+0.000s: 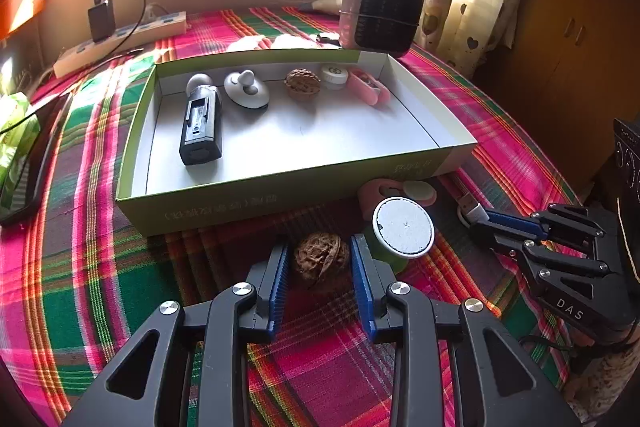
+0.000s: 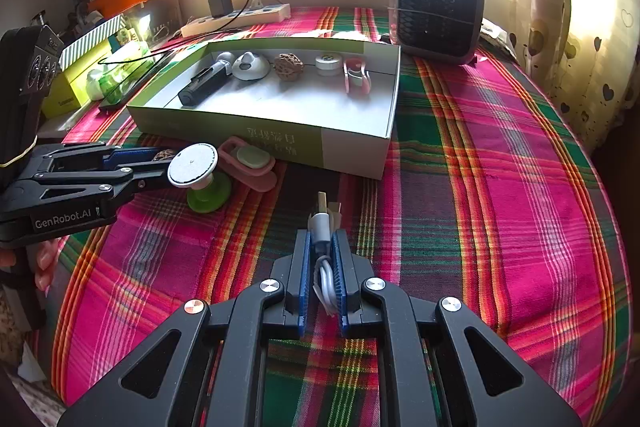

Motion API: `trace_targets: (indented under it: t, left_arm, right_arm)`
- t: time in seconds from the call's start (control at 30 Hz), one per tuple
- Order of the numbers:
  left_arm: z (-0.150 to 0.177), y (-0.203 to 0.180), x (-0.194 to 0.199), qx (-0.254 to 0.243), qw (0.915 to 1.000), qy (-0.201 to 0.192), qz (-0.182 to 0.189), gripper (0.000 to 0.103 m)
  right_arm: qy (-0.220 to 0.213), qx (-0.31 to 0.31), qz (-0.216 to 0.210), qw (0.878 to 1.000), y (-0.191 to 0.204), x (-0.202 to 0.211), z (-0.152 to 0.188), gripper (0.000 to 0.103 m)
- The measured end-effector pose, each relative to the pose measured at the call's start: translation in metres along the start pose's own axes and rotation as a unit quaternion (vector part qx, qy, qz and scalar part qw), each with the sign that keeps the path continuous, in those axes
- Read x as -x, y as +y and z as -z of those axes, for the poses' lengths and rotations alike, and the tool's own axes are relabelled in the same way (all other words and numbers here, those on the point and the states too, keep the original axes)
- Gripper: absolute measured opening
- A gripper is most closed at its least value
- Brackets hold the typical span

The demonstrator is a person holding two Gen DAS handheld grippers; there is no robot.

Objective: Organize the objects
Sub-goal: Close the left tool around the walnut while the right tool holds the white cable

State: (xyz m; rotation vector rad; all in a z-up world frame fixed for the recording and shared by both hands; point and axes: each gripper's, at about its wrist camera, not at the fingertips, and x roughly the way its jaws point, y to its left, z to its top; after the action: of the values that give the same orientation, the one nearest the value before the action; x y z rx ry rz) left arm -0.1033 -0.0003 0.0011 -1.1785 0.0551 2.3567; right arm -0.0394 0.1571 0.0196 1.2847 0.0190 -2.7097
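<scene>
Plaid cloth [image 1: 100,267], two walnuts, left tongs [image 1: 320,263] straddling one walnut [image 1: 320,261] unclamped, right tongs [image 2: 320,259] clenching cable [image 2: 322,227]

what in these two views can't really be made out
- Walnut between the left gripper pads: contact unclear in left wrist view; right wrist view hides it behind the fingers.
- Cable in the right gripper: its length is hidden by the pads.
- Box print: too blurred to read.
</scene>
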Motion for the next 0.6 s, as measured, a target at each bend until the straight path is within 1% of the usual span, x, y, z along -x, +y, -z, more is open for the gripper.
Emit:
trace_targets:
  t: [0.3, 0.6]
  left_arm:
    - [0.0042, -0.0022, 0.0035, 0.008, 0.9998, -0.007, -0.015, 0.028]
    - [0.0067, -0.0048, 0.006, 0.003, 0.9991, -0.012, -0.039, 0.028]
  right_arm:
    - [0.0, 0.0, 0.001, 1.0, 0.0005, 0.0002, -0.0003, 0.012]
    - [0.0, 0.007, 0.008, 1.0, 0.0034, -0.0002, 0.0004, 0.012]
